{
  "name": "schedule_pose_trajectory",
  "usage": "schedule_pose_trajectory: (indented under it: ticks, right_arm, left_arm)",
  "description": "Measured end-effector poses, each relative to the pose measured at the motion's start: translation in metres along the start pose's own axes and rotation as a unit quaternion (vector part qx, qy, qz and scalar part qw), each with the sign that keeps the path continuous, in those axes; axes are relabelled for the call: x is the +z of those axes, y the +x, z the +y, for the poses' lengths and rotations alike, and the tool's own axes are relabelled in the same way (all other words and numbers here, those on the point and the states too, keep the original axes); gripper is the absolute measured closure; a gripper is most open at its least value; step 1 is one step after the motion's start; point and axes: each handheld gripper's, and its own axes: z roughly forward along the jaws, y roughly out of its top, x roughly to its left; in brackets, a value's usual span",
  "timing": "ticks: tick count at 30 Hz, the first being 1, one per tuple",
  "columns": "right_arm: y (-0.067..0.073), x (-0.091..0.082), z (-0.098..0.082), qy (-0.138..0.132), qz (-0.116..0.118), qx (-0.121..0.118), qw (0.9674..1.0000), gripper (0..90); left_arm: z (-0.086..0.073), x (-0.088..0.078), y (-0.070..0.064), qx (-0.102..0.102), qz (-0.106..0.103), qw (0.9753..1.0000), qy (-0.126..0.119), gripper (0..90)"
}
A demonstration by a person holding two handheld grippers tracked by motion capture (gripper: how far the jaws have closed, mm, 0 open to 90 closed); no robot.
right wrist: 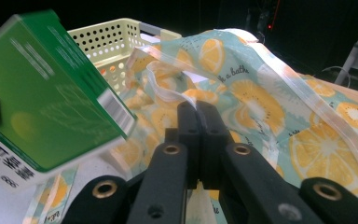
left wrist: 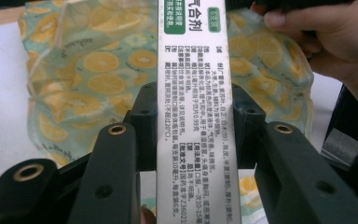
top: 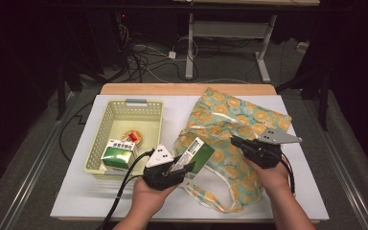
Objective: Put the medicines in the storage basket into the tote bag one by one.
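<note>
On the table [top: 76,201]: white top, wooden strip along the far edge; all items sat on it.
Left gripper [top: 184,168]: held in the person's left hand [top: 146,196] at the near middle of the table; jaws clamped on the two long sides of a green-and-white medicine box [top: 193,154].
Medicine box: tilted up off the table, between the basket and the bag; far end just over the bag's near-left edge. Left gripper view showed its white printed face [left wrist: 196,116] running straight up between the jaws, bag behind it.
Right gripper [top: 235,142]: held in the right hand [top: 270,175], over the bag's middle; jaws pressed together on a fold of the bag's fabric, seen in the right gripper view [right wrist: 196,108].
Bag [top: 242,124]: soft cloth, teal with a lemon-slice print, pale strap handles; lay crumpled on the right half of the table, one strap looped toward the near edge.
Basket [top: 151,108]: pale yellow perforated plastic, left half of the table, just left of the bag.
Basket contents: green-and-white carton [top: 118,154] upright at the near end; a small round item with a red part [top: 134,137] behind it, too small to identify.
</note>
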Motion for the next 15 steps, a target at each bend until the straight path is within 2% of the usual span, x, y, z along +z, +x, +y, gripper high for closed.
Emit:
schedule_pose_trajectory:
  ticks: [7, 15]
  right_arm:
    - [0.002, -0.002, 0.006, -0.013, 0.002, -0.002, 0.9999, 90.0]
    - [0.016, -0.006, 0.014, -0.026, 0.008, -0.015, 0.9995, 90.0]
  left_arm:
    - [0.001, 0.017, -0.003, 0.004, -0.001, 0.9996, 0.027, 60.7]
    - [0.002, 0.02, 0.001, 0.002, 0.006, 0.999, 0.044, 60.6]
